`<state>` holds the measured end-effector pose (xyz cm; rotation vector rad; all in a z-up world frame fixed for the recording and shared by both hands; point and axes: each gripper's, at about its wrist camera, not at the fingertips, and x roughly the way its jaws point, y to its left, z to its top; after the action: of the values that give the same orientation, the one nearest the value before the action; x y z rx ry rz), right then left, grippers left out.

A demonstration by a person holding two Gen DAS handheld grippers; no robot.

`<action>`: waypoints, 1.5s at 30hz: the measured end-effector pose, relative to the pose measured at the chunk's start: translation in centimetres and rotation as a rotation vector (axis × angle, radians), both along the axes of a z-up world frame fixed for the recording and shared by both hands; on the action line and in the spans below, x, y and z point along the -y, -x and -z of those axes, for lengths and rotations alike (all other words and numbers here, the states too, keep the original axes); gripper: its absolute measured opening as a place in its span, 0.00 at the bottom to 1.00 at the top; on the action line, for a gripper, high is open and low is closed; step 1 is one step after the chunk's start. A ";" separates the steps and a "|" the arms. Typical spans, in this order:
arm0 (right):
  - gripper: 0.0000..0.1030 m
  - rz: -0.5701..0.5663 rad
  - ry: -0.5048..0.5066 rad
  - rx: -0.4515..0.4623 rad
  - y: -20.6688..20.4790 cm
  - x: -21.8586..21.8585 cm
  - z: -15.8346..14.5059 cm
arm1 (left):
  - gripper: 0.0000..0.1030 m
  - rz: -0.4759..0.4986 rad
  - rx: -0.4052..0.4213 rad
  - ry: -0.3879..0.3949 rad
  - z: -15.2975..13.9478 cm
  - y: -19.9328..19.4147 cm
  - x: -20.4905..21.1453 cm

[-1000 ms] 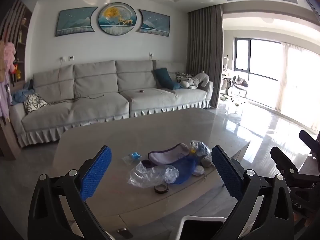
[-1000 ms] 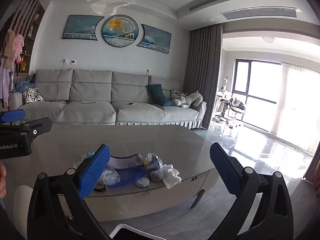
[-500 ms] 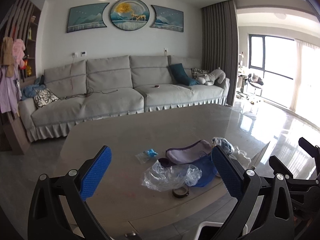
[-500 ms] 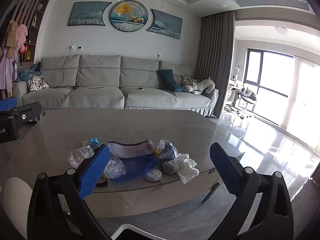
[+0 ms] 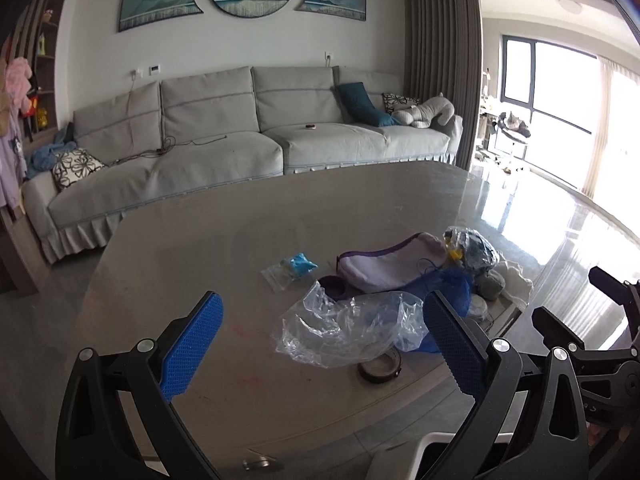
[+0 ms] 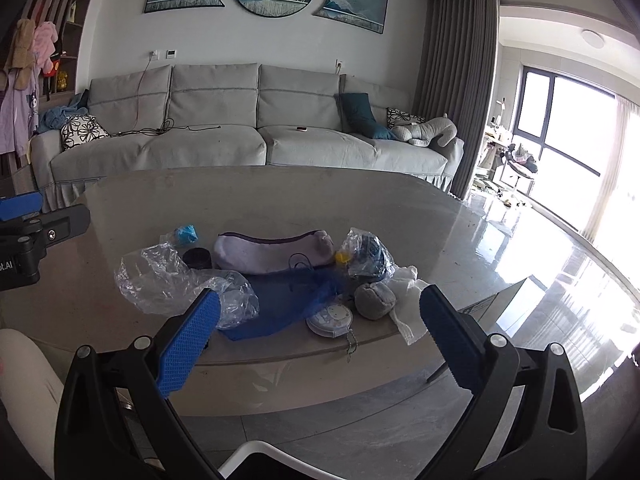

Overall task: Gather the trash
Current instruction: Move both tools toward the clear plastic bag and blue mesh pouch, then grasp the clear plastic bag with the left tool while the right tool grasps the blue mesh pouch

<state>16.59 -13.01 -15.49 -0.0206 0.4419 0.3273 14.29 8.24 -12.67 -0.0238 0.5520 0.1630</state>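
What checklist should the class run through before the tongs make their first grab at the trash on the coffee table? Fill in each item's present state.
1. Left tongs open and holding nothing: ok.
2. Right tongs open and holding nothing: ok.
3. Crumpled clear plastic bag lying free on the grey oval table, nearest the left tongs: ok.
4. White crumpled tissue at the table's near edge, uncovered: ok.
5. Trash bin within reach: cannot tell; only a white rim shows below.
6. Lilac fabric pouch counts as trash: cannot tell.
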 end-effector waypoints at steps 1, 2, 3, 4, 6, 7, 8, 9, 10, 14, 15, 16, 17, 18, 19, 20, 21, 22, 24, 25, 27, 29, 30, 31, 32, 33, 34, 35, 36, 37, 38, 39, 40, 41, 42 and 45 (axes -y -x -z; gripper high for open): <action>0.96 -0.008 -0.006 -0.014 -0.3 -0.1 0.3 | 0.96 0.001 -0.003 -0.016 0.4 -0.3 0.2; 0.96 -0.010 -0.010 -0.023 -0.7 -0.1 0.7 | 0.96 0.005 -0.009 -0.036 0.7 -0.6 0.5; 0.96 -0.014 -0.014 -0.034 -1.1 0.0 1.0 | 0.96 0.014 -0.013 -0.045 1.0 -0.9 0.8; 0.96 -0.018 -0.019 -0.042 -1.4 0.1 1.2 | 0.96 0.020 -0.018 -0.045 1.2 -1.4 1.1; 0.96 -0.008 -0.024 -0.054 -2.2 0.2 1.5 | 0.96 0.042 -0.031 -0.033 1.4 -2.1 1.6; 0.96 -0.004 -0.029 -0.057 -2.5 0.4 1.6 | 0.96 0.052 -0.039 -0.031 1.7 -2.7 1.8; 0.96 0.006 -0.032 -0.061 -2.8 0.7 1.7 | 0.96 0.065 -0.046 -0.034 1.9 -3.1 2.1; 0.96 0.006 -0.036 -0.068 -3.1 0.9 1.8 | 0.96 0.072 -0.049 -0.044 2.1 -3.4 2.5; 0.96 0.008 -0.039 -0.071 -3.4 1.0 1.8 | 0.96 0.078 -0.050 -0.051 2.3 -3.7 2.9; 0.96 0.009 -0.028 -0.056 -4.3 1.2 1.7 | 0.96 0.109 -0.075 -0.081 3.2 -5.2 4.4; 0.96 0.009 -0.024 -0.052 -4.4 1.1 1.7 | 0.96 0.113 -0.082 -0.083 3.4 -5.5 4.7; 0.96 0.006 -0.023 -0.053 -4.7 1.2 1.7 | 0.96 0.111 -0.086 -0.081 3.7 -5.9 4.8; 0.96 0.007 -0.017 -0.054 -4.9 1.1 1.8 | 0.96 0.116 -0.090 -0.072 3.8 -6.3 4.8; 0.96 0.010 -0.016 -0.055 -5.1 1.2 1.9 | 0.96 0.121 -0.097 -0.068 4.1 -6.7 4.9; 0.96 0.008 -0.022 -0.059 -5.4 1.3 2.0 | 0.96 0.123 -0.104 -0.072 4.3 -7.1 5.0; 0.96 0.007 -0.029 -0.066 -5.8 1.5 2.1 | 0.96 0.126 -0.112 -0.079 4.7 -7.5 5.2; 0.96 0.010 -0.034 -0.070 -6.1 1.6 2.2 | 0.96 0.129 -0.120 -0.081 4.9 -7.8 5.3; 0.96 0.013 -0.035 -0.074 -6.4 1.7 2.4 | 0.96 0.133 -0.126 -0.082 5.2 -8.2 5.4; 0.96 0.013 -0.034 -0.079 -6.8 1.6 2.7 | 0.96 0.131 -0.138 -0.094 5.8 -8.8 5.5; 0.96 0.017 -0.031 -0.081 -7.1 1.6 2.8 | 0.96 0.130 -0.142 -0.098 6.0 -9.2 5.6; 0.96 0.017 -0.027 -0.084 -7.4 1.4 3.2 | 0.96 0.121 -0.158 -0.108 6.6 -9.9 5.5; 0.96 0.018 -0.021 -0.094 -7.9 1.3 3.5 | 0.96 0.118 -0.178 -0.100 7.2 -10.7 5.3; 0.96 0.017 -0.018 -0.099 -8.1 1.2 3.8 | 0.96 0.117 -0.191 -0.098 7.5 -11.0 5.2; 0.96 0.016 -0.016 -0.104 -8.3 1.1 4.0 | 0.96 0.119 -0.200 -0.094 7.8 -11.3 5.2; 0.96 0.015 -0.014 -0.109 -8.5 1.0 4.2 | 0.96 0.116 -0.210 -0.096 8.1 -11.6 5.2; 0.96 0.014 -0.013 -0.113 -8.6 1.0 4.4 | 0.96 0.116 -0.219 -0.098 8.3 -11.7 5.2; 0.96 0.013 -0.014 -0.118 -8.8 1.0 4.5 | 0.96 0.122 -0.230 -0.099 8.6 -11.9 5.2; 0.96 0.013 -0.016 -0.122 -8.9 1.0 4.6 | 0.96 0.127 -0.241 -0.103 8.9 -12.1 5.3; 0.96 0.015 -0.017 -0.124 -9.0 1.0 4.7 | 0.96 0.136 -0.250 -0.104 9.2 -12.3 5.4; 0.96 0.015 -0.019 -0.127 -9.1 1.0 4.8 | 0.96 0.140 -0.259 -0.105 9.3 -12.5 5.5; 0.96 0.014 -0.020 -0.129 -9.2 0.9 4.8 | 0.95 0.136 -0.266 -0.104 9.5 -12.5 5.5; 0.96 0.016 -0.018 -0.127 -9.2 0.9 4.8 | 0.95 0.138 -0.276 -0.098 9.8 -12.7 5.5; 0.96 0.017 -0.015 -0.127 -9.2 0.8 4.8 | 0.95 0.141 -0.285 -0.088 9.9 -12.7 5.4; 0.96 0.015 -0.011 -0.127 -9.2 0.7 4.9 | 0.90 0.141 -0.290 -0.084 10.1 -12.8 5.3; 0.96 0.017 -0.007 -0.126 -9.2 0.6 5.0 | 0.76 0.147 -0.296 -0.082 10.3 -12.8 5.2; 0.96 0.016 -0.005 -0.129 -9.1 0.5 5.1 | 0.31 0.200 -0.339 -0.019 11.0 -13.3 4.9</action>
<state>25.69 -13.52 -20.57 0.0087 0.5694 0.3146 27.61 3.29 -23.70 0.0790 0.8866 -0.0241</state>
